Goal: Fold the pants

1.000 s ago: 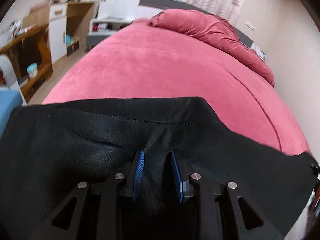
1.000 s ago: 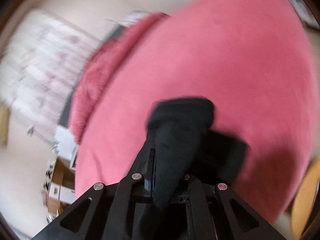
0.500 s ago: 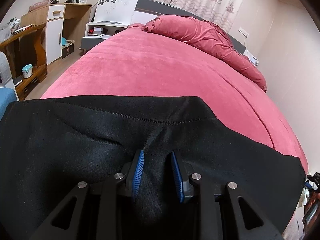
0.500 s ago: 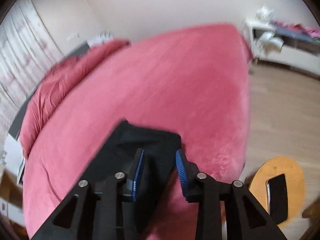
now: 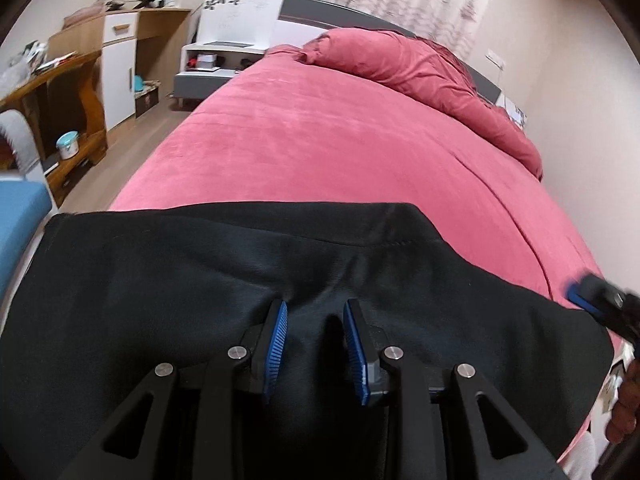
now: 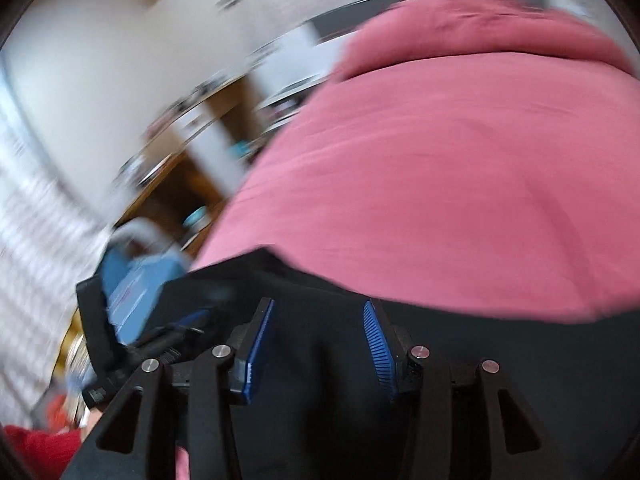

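From the left wrist, the black knit pants (image 5: 200, 280) are lying across the near end of the bed's pink velvety cover (image 5: 340, 140), and the left tongs (image 5: 314, 344) are sitting partly apart with a ridge of that cloth bunched between the blue pads, likely pinning it for the fold (the right tongs (image 5: 592, 300) are peeking in at the edge). From the blurred right wrist, the right tongs (image 6: 318, 348), jaws just opening, are hanging empty over the pants (image 6: 500, 360).
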`<act>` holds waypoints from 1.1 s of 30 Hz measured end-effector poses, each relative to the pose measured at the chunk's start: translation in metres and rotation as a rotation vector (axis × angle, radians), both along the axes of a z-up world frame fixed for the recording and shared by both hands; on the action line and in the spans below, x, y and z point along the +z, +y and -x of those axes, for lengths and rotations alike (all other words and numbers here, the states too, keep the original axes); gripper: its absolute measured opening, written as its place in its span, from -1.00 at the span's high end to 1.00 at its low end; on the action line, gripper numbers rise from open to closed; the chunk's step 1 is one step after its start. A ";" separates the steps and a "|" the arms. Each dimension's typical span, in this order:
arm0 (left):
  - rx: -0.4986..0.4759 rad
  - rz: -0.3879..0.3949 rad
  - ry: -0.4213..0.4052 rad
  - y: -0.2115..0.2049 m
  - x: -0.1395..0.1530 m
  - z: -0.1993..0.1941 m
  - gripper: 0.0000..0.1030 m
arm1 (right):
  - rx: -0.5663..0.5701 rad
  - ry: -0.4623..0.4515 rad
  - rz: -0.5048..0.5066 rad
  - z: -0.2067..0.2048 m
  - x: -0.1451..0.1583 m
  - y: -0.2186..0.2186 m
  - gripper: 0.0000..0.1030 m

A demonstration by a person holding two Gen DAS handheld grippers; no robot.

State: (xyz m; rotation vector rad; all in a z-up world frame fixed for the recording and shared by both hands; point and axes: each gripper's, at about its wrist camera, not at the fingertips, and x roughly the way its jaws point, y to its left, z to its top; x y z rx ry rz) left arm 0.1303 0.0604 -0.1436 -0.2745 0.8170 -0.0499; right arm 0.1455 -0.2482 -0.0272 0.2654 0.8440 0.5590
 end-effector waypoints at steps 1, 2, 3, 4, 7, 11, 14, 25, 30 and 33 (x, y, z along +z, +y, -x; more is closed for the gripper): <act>0.008 0.003 -0.005 0.003 0.001 0.002 0.42 | 0.042 0.007 0.000 -0.010 0.001 0.019 0.08; 0.016 0.007 -0.013 0.006 0.003 0.005 0.42 | 0.076 0.021 0.003 -0.025 0.001 0.039 0.08; 0.021 0.012 -0.018 0.009 0.005 0.008 0.42 | 0.095 0.034 0.001 -0.036 -0.001 0.050 0.08; 0.028 0.018 -0.021 0.013 0.006 0.010 0.41 | 0.116 0.058 -0.006 -0.038 -0.005 0.062 0.09; 0.042 0.051 -0.017 0.025 0.006 0.012 0.41 | 0.143 0.156 0.026 -0.068 -0.025 0.087 0.21; 0.060 0.095 0.017 0.038 0.000 0.007 0.41 | 0.189 0.263 0.018 -0.100 -0.049 0.097 0.57; 0.084 0.145 0.038 0.046 -0.001 -0.002 0.41 | 0.193 0.250 0.090 -0.103 -0.063 0.115 0.79; 0.071 0.065 0.009 0.041 -0.019 -0.048 0.17 | 0.107 0.136 0.161 -0.121 -0.076 0.126 0.93; 0.045 0.032 0.026 0.034 -0.008 -0.049 0.09 | 0.004 0.096 0.030 -0.113 -0.057 0.096 0.83; 0.010 0.087 -0.018 0.030 0.008 -0.037 0.09 | -0.068 0.009 -0.043 -0.086 -0.028 0.064 0.81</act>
